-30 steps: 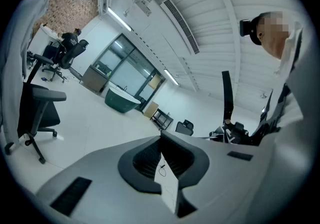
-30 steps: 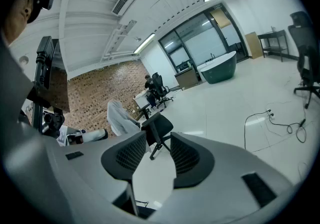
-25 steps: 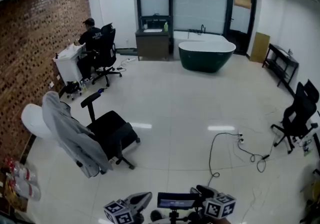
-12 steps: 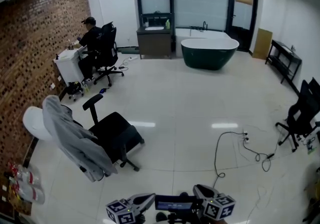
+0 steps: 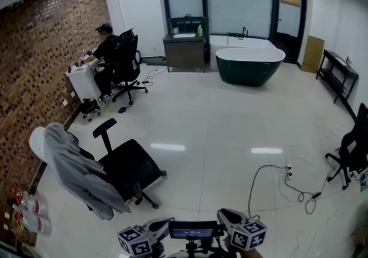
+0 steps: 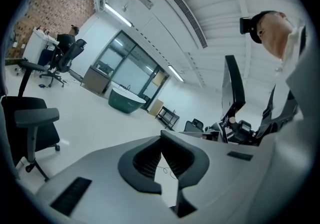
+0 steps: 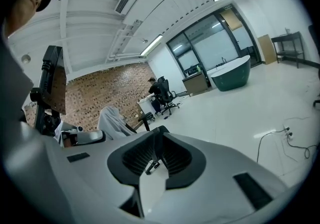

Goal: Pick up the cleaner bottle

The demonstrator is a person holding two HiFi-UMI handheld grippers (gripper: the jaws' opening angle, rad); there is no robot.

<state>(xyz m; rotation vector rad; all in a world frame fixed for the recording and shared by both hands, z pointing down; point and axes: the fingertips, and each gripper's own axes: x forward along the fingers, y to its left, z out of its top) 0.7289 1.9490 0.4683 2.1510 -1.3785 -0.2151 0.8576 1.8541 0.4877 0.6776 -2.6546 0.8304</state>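
Observation:
A small green bottle (image 5: 199, 30) stands on the dark cabinet (image 5: 184, 51) at the far wall, far from both grippers. My left gripper (image 5: 167, 223) and right gripper (image 5: 224, 214) show at the bottom edge of the head view, side by side, pointing into the room. In the left gripper view the left gripper (image 6: 161, 140) is shut with nothing in it. The right gripper (image 7: 157, 133) has just been closing; its fingertips now meet with nothing between them.
A black office chair draped with a grey jacket (image 5: 86, 170) stands left of my path. A dark green tub (image 5: 250, 66) sits beside the cabinet. A person (image 5: 109, 47) sits at a white desk by the brick wall. A cable (image 5: 276, 179) lies on the floor at right.
The whole room has slid right and nearer in the head view: cabinet, tub and draped chair sit closer. Both grippers keep their place at the bottom edge.

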